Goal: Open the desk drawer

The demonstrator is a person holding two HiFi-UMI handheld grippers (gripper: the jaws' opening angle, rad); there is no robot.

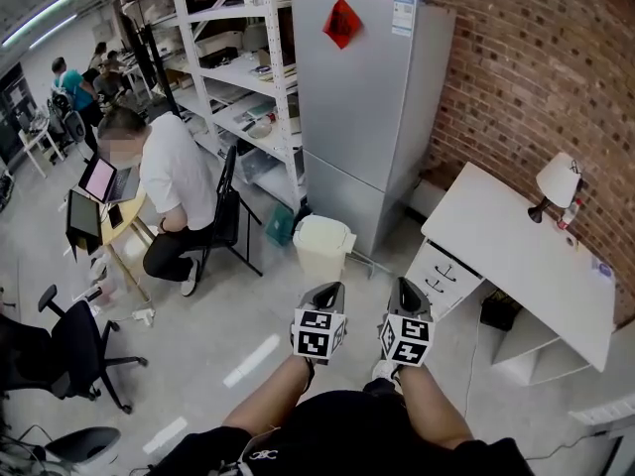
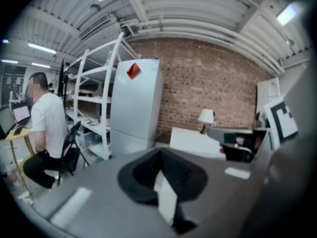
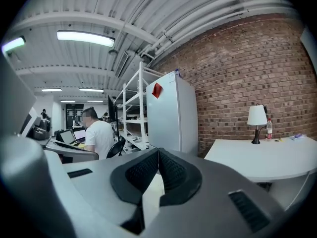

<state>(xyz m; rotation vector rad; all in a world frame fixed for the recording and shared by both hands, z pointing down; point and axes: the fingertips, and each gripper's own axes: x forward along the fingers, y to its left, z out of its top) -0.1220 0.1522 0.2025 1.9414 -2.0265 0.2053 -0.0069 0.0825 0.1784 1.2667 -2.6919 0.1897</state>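
Against brick wall (image 1: 536,87), white desk (image 1: 516,251)

The desk (image 1: 516,236) is white, and its drawers (image 1: 438,276) are white with dark handles. The wall (image 1: 516,58) is red-brown brick. The fridge (image 1: 369,117) is silver-grey with a red diamond sticker (image 1: 340,23). The lamp (image 1: 558,180) has a white shade and a dark stem. The left gripper (image 1: 331,290) and right gripper (image 1: 406,286) bear black-and-white square markers, and their fingers (image 3: 141,172) are black and ribbed.
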